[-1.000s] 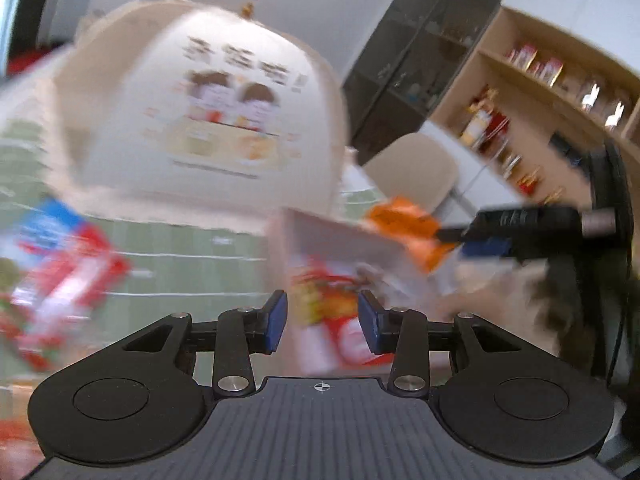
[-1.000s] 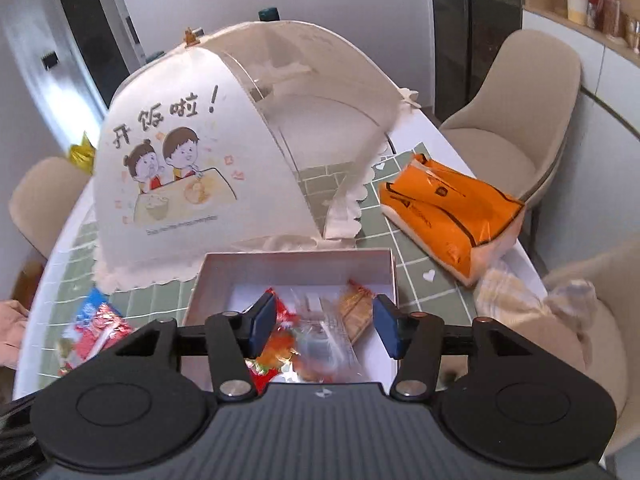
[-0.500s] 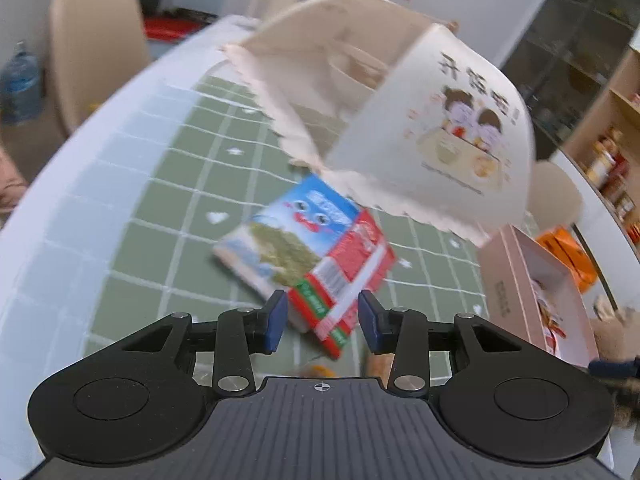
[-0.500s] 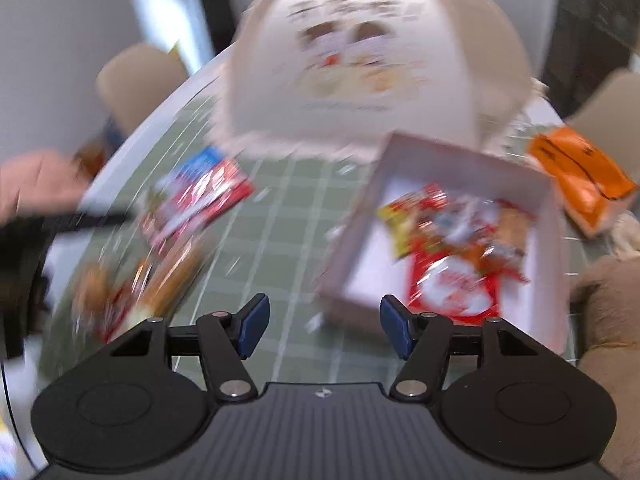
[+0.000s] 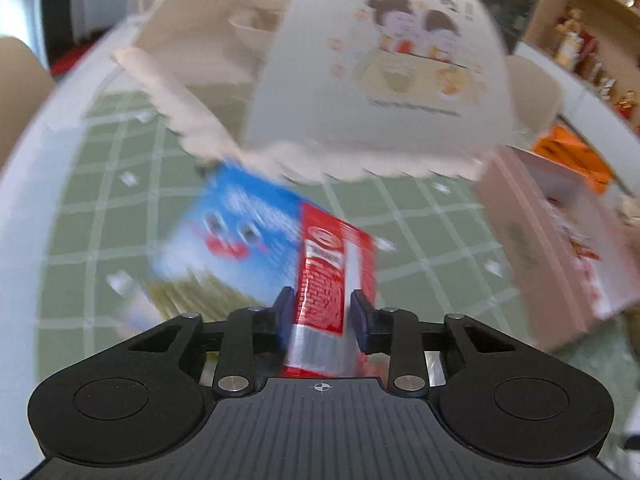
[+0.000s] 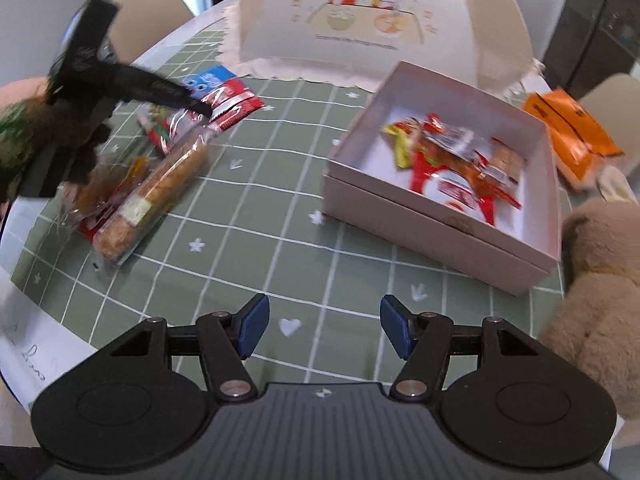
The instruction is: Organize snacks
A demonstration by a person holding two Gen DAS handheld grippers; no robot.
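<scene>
the blue and red snack packet [image 5: 260,240] lies flat on the green grid tablecloth [image 5: 420,240], just in front of the scalloped hem of the white food cover [image 5: 380,72]. in the left wrist view its long axis runs from the blue end, up and left, toward the red end, down and right, and the red end sits between the closing jaws of the left gripper [image 5: 320,316]; the blue pads [image 5: 285,312] look to be against the wrapper, though blur makes the contact hard to confirm.

in the right wrist view the same packet [image 6: 224,92] shows small at upper left, with the black left gripper [image 6: 200,109] reaching over it. beside it lies a pile: a long clear-wrapped biscuit bar [image 6: 156,196] angled from lower left to upper right, touching other crumpled wrappers [image 6: 108,188].

to the right, well apart from the pile, stands the open pink box [image 6: 424,216] with red, yellow and orange snack wrappers [image 6: 456,164] inside. an orange pouch [image 6: 572,132] lies beyond it, and a tan plush toy [image 6: 600,300] sits just beside its near corner.

the right gripper [image 6: 323,328] hangs over bare tablecloth, jaws spread with nothing between them. only the left view shows wall shelves [image 5: 592,32] with jars.
</scene>
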